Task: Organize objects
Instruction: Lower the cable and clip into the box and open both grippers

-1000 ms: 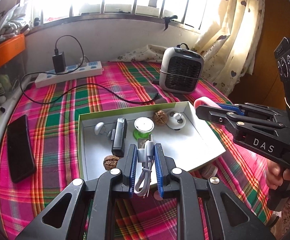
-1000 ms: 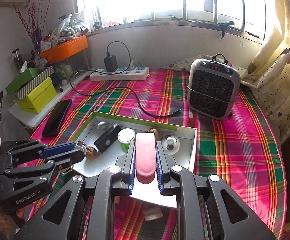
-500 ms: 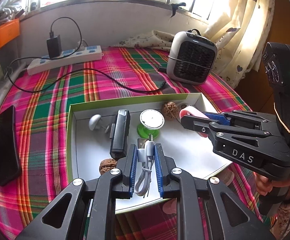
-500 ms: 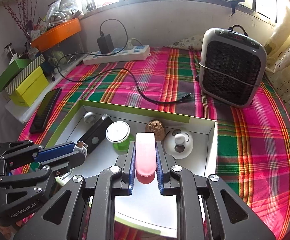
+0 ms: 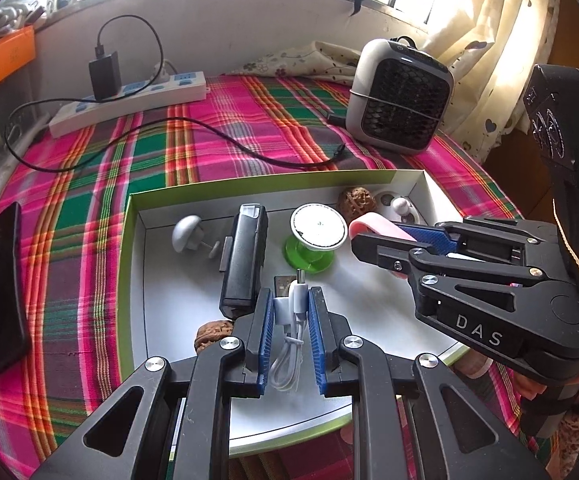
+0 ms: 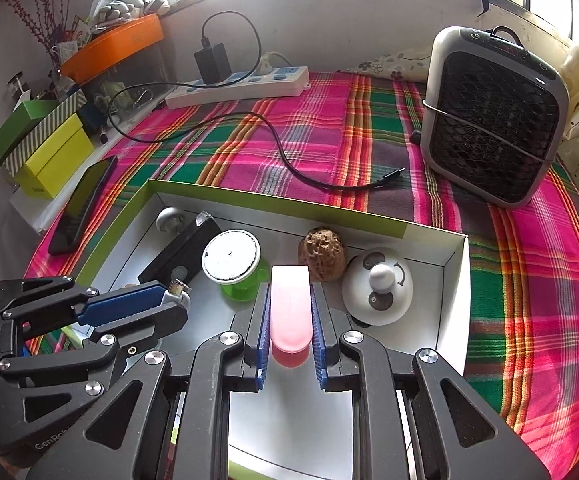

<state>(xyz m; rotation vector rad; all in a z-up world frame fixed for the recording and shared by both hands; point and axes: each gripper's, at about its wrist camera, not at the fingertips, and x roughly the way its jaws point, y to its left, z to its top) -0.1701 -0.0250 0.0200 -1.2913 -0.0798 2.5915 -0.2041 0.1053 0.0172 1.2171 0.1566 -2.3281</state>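
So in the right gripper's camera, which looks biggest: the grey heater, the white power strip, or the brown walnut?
Largest to smallest, as they look in the right wrist view:
1. grey heater with black grille
2. white power strip
3. brown wrinkly walnut
The walnut is nearest the camera and looks smallest anyway, so the order seems safe.

right gripper [image 6: 289, 320] clamping pink bar [image 6: 291, 312], above white tray [image 6: 453, 292], plaid cloth [image 6: 529, 300]

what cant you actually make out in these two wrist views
- Left wrist: second brown walnut, half hidden by the left gripper holding the coiled white cable.
- Right wrist: how the pink oblong piece ends, hidden in the right gripper.
- Left wrist: white panda-face dome, partly covered by that piece.
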